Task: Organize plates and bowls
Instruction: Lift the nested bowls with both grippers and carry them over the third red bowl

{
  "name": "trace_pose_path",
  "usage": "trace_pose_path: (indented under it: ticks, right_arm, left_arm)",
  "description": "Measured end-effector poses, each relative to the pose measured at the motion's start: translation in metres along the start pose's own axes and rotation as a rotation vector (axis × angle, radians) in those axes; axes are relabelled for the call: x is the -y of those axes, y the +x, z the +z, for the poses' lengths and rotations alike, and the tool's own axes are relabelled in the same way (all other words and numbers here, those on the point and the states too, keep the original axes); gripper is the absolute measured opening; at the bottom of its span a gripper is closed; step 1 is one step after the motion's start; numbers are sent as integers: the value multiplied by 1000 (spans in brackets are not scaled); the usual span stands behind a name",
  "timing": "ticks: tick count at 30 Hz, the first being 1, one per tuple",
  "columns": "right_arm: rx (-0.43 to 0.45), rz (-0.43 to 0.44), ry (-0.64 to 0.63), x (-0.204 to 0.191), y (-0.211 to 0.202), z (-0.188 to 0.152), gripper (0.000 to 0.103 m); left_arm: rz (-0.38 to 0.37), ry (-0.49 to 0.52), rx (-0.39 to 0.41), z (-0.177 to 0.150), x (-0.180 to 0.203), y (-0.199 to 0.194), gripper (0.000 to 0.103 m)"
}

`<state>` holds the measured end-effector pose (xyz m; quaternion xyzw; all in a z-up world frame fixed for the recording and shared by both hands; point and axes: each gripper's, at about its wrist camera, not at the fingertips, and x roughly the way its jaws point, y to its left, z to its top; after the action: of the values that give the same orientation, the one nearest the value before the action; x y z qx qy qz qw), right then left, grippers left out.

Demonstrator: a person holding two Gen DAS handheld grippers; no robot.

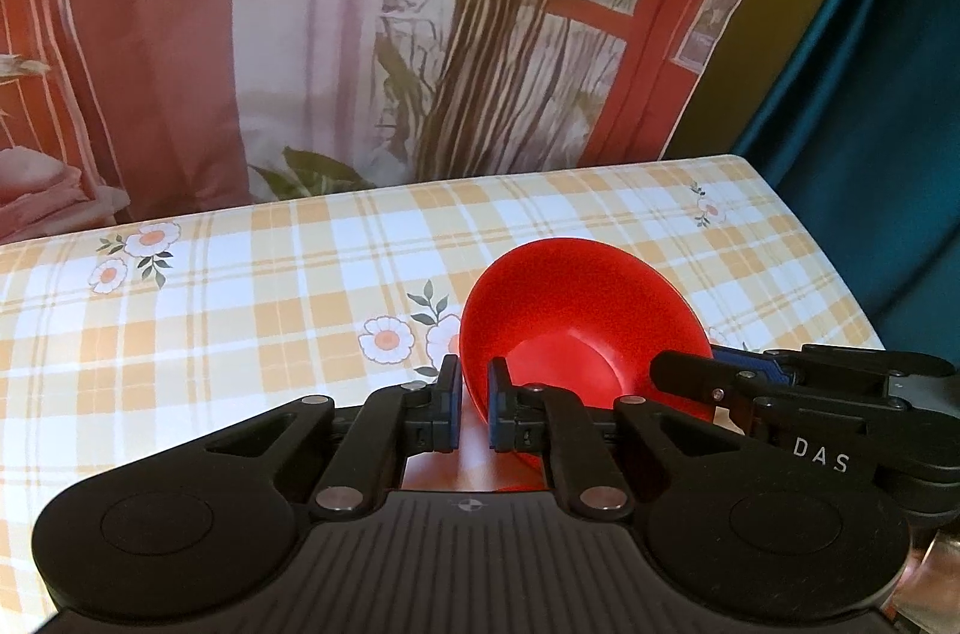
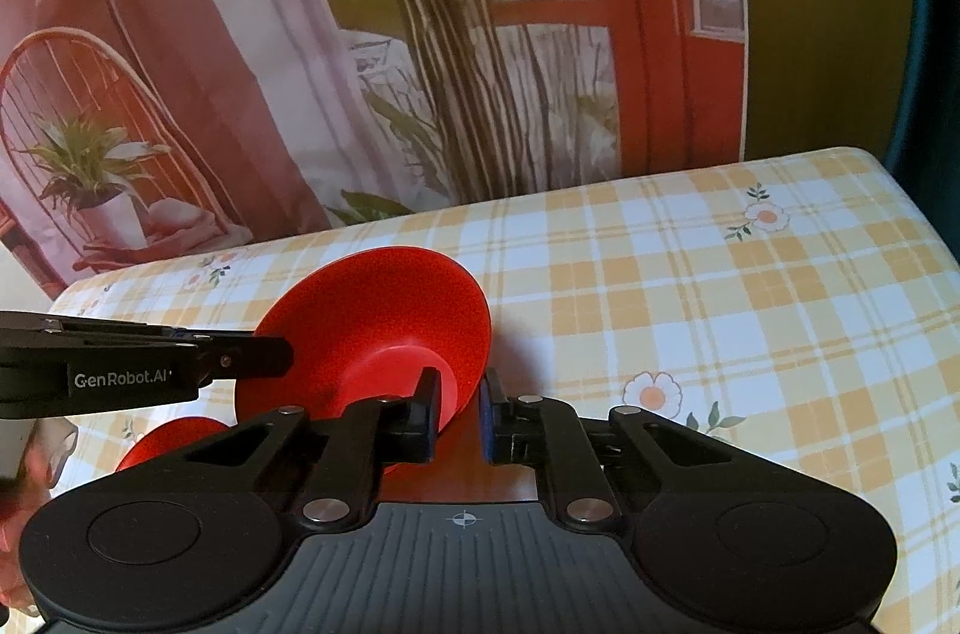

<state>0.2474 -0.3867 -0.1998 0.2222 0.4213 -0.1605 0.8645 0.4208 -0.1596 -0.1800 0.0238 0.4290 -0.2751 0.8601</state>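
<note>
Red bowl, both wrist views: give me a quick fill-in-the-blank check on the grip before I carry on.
1. The red bowl is pinched at its rim by ____ grippers at once.
2. The left gripper and the right gripper both have jaws that are ____ on the rim.
3. The tablecloth has a checked pattern printed with ____.
4. A second red dish shows only in the ____ wrist view.

Missing words: two; shut; flowers; right

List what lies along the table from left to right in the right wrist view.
Left claw → red bowl → right claw → daisy print on the tablecloth.
</note>
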Motion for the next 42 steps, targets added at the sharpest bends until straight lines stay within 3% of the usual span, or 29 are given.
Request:
trace_pose_path:
  ticks: [15,29,42]
  right_arm:
    - [16,20,59,2,-9,6,10]
    - [43,33,28,-23,-40,12,10]
    - [30,50,-2,-52,-68,-8,9]
  left_arm:
    - [-2,-5,34,0,2,-14,9]
    - [12,-11,79,-2,7,-56,9]
    - [33,-27,91,-32,1,-96,10]
